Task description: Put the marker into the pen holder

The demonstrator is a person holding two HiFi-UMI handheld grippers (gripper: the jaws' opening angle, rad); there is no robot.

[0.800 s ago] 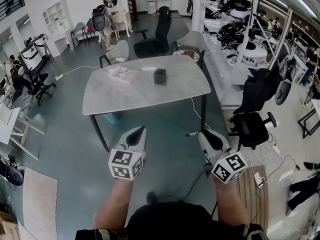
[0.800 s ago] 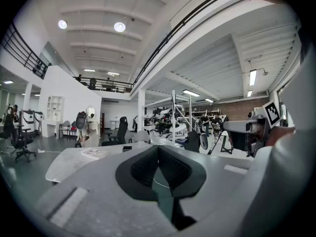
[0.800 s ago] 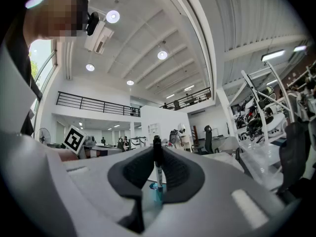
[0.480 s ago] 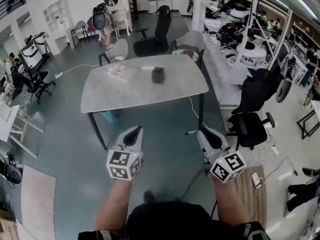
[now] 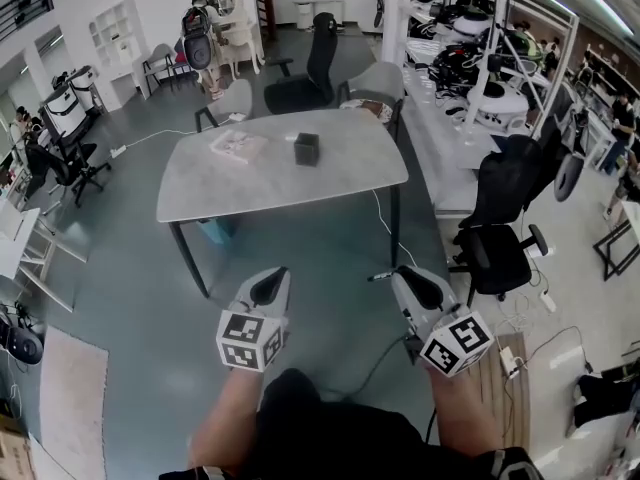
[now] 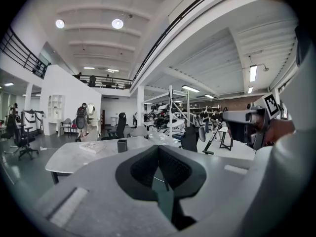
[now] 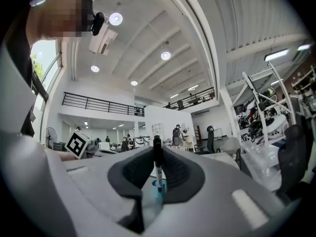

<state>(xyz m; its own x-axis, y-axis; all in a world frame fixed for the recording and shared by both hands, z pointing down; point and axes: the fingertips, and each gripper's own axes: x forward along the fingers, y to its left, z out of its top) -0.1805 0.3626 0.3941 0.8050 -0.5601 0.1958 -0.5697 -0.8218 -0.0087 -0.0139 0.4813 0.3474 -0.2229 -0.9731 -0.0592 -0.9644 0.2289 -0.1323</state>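
Gripping the marker (image 7: 157,171), right gripper (image 7: 157,154) fingers (image 7: 178,169) press either side.

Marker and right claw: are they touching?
Touching. The right gripper view shows the right claw clamped on the marker, with no gap either side.

Left gripper (image 6: 158,151): closed at the tips, holding nothing. Far left: grey table (image 6: 64,161) carrying black pen holder (image 6: 122,145), flat packet (image 6: 92,147) just left of it. Right side: right gripper (image 6: 225,119) gripping marker (image 6: 212,140), angled down-left.
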